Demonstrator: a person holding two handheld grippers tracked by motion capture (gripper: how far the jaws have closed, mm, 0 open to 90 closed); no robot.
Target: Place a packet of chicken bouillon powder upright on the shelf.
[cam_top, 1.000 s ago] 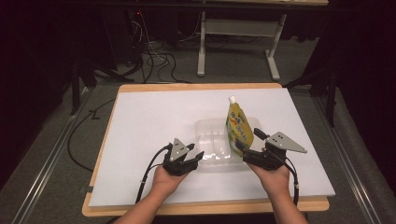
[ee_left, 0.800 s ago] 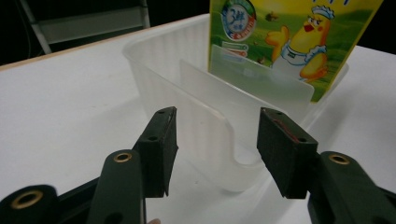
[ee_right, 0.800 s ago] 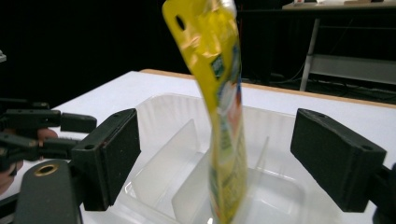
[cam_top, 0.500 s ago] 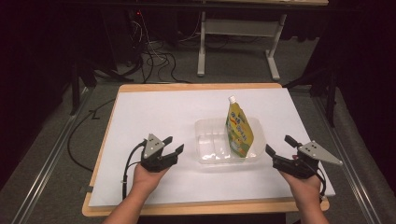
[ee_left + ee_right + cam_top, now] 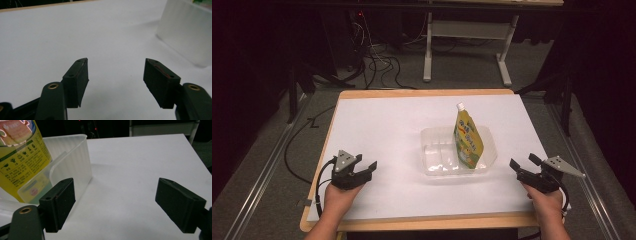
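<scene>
We see a clear plastic tray (image 5: pixel 432 137) right of table (image 5: pixel 377 120) centre, at about 3 o'clock. A yellow pouch (image 5: pixel 468 140) with a white cap stands upright in the tray's right end; the tray's left part looks bare.

Left gripper (image 5: pixel 366 170) sits at 7 o'clock near the front edge, held in the left hand (image 5: pixel 337 197), jaws spread wide with nothing between them, well apart from the tray. In the left gripper view its jaws hang over bare white tabletop, tray wall (image 5: pixel 186 37) at upper right.

Right gripper (image 5: pixel 525 163) sits at 4 o'clock by the right edge, in the right hand (image 5: pixel 548 205), jaws also wide apart and empty, pointing toward the tray and clear of it. The right gripper view has the tray and pouch just past its left jaw.
</scene>
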